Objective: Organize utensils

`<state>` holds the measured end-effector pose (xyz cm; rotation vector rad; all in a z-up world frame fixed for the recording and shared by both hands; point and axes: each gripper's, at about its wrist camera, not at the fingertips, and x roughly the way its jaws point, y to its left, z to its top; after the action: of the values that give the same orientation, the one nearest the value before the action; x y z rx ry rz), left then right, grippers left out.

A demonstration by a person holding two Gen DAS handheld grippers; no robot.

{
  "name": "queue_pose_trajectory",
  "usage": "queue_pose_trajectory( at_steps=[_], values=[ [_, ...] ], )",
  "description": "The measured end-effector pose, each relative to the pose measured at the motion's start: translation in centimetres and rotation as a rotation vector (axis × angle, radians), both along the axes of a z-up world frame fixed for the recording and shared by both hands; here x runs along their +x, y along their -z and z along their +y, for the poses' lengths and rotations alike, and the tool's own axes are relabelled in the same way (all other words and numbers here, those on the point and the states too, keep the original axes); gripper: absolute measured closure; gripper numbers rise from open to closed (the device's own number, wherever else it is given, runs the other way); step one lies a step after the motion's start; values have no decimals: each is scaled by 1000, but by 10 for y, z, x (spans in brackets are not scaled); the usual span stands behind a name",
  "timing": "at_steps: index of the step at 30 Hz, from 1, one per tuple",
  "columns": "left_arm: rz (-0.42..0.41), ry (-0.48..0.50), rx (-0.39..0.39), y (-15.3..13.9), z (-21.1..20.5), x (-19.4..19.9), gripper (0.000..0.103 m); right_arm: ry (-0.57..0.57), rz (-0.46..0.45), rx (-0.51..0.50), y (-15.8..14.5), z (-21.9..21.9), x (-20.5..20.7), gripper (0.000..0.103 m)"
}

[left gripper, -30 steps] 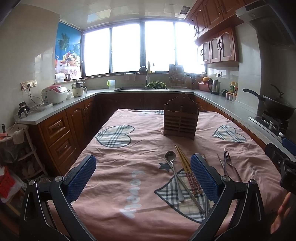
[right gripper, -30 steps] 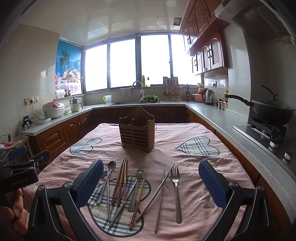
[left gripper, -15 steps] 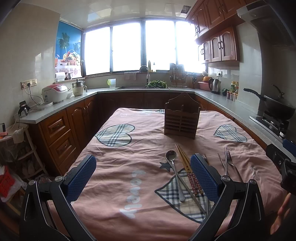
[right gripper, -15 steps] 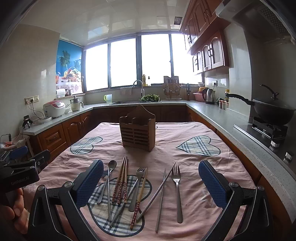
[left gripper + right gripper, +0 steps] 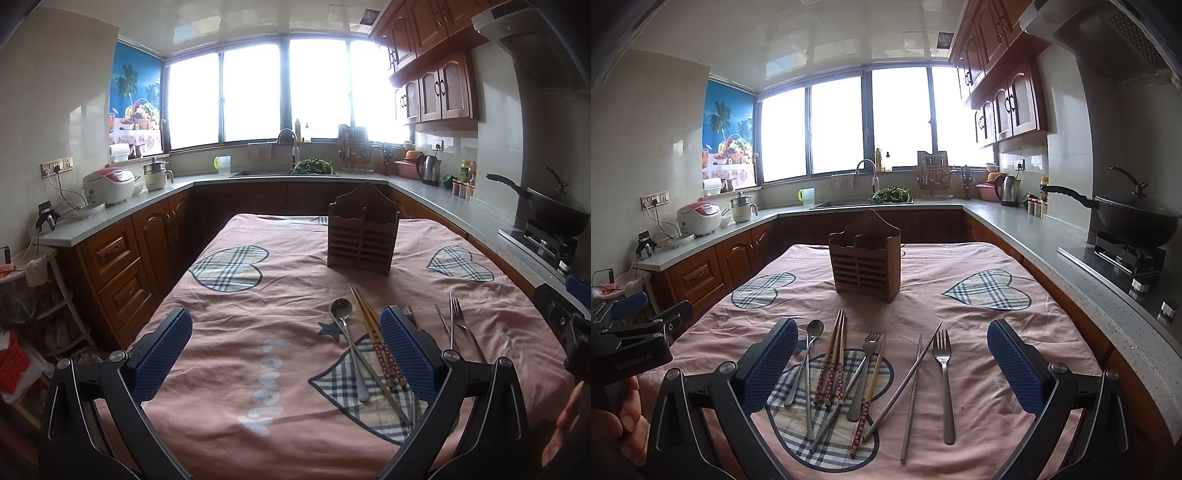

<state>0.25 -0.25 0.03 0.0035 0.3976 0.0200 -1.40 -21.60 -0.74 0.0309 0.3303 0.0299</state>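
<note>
Utensils [image 5: 871,373] lie loose on the cloth [image 5: 979,369], at 6 o'clock from the wooden holder [image 5: 865,260]. We hold both grippers, left [image 5: 286,350] and right [image 5: 892,365], above the cloth, spread wide and pinching nothing.

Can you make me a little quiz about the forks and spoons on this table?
1. True or false: the wooden holder already has utensils in it.
2. How many forks lie on the pink cloth? A) one B) two C) four
3. Fill in: both the left gripper and the right gripper are ____ and hold nothing.

Key:
1. False; none stick out of it.
2. B: one fork lies alone, another fork lies in the pile by the spoon.
3. open
</note>
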Motion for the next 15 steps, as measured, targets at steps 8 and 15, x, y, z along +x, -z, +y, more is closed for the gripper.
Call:
queue_pose_trajectory(
  at_steps=[8, 15],
  values=[
    [18, 6, 4, 5, -2, 7, 0, -2, 11, 11, 4, -3, 3, 0],
    [68, 36, -18, 12, -2, 21, 0, -36, 56, 66, 11, -11, 14, 0]
  ],
)
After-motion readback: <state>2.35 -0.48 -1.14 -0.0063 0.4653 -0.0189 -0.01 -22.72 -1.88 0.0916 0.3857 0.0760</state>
